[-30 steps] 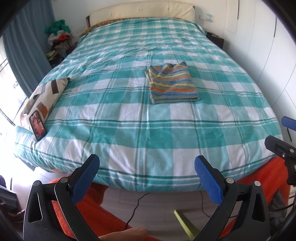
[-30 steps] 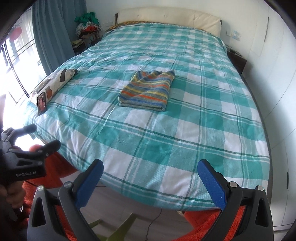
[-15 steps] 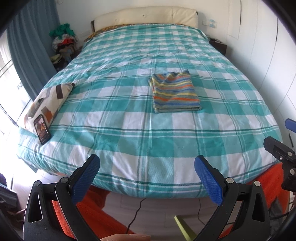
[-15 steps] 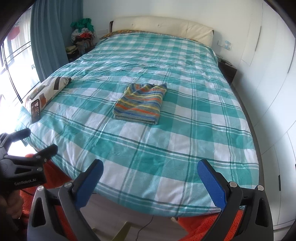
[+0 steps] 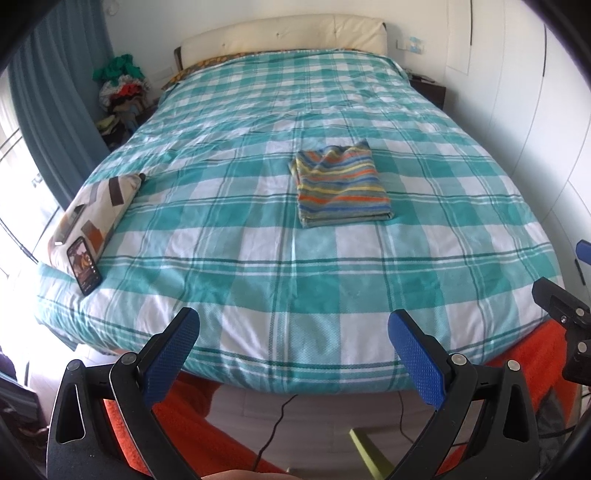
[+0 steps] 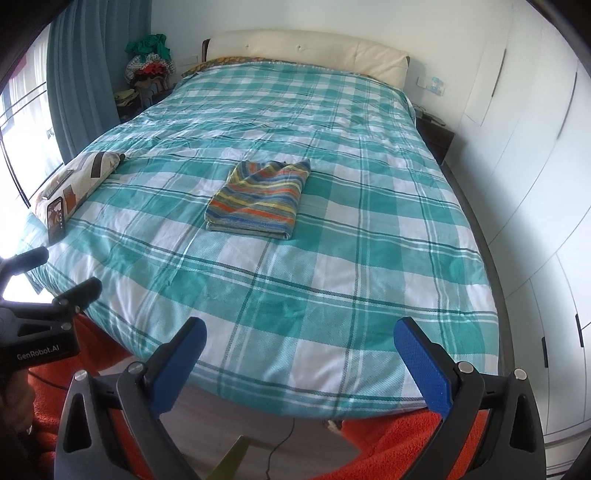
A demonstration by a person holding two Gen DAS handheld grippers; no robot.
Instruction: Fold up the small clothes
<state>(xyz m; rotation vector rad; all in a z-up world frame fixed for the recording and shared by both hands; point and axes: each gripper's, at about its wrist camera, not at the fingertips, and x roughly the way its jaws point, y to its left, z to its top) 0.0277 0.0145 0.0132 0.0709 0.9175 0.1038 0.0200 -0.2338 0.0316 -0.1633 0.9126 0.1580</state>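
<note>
Nearest the lens, left gripper (image 5: 293, 332) with black arms and blue textured pads spread wide, holding nothing, poised off the foot of the bed. Likewise right gripper (image 6: 299, 341), blue pads far apart, empty, hovering above the bed's near edge. Just below both, orange fuzzy fabric (image 6: 388, 439) at the bed's foot, with a thin black cable (image 5: 273, 428) trailing over the pale floor.

Beyond the pads, teal-and-white plaid bedspread (image 5: 258, 236) stretched across the whole bed, lightly creased. At the left edge, a patterned cream-and-brown pillow (image 5: 98, 206) with a black smartphone (image 5: 84, 270) propped against its near end, screen lit.

Around mid-bed, slightly right of centre in the left wrist view, a folded striped garment in blue, orange, yellow and green (image 5: 341, 184), lying flat as a neat rectangle, well apart from both grippers and the pillow; same garment (image 6: 258, 197) left of centre in the right wrist view.

Farther back, cream padded headboard (image 5: 284, 33) against a white wall. Left of it, a heap of colourful clothes (image 5: 122, 86) beside a blue-grey curtain (image 5: 55, 110). On the right, a dark bedside cabinet (image 6: 437, 134) and white wardrobe doors (image 6: 532, 177).
</note>
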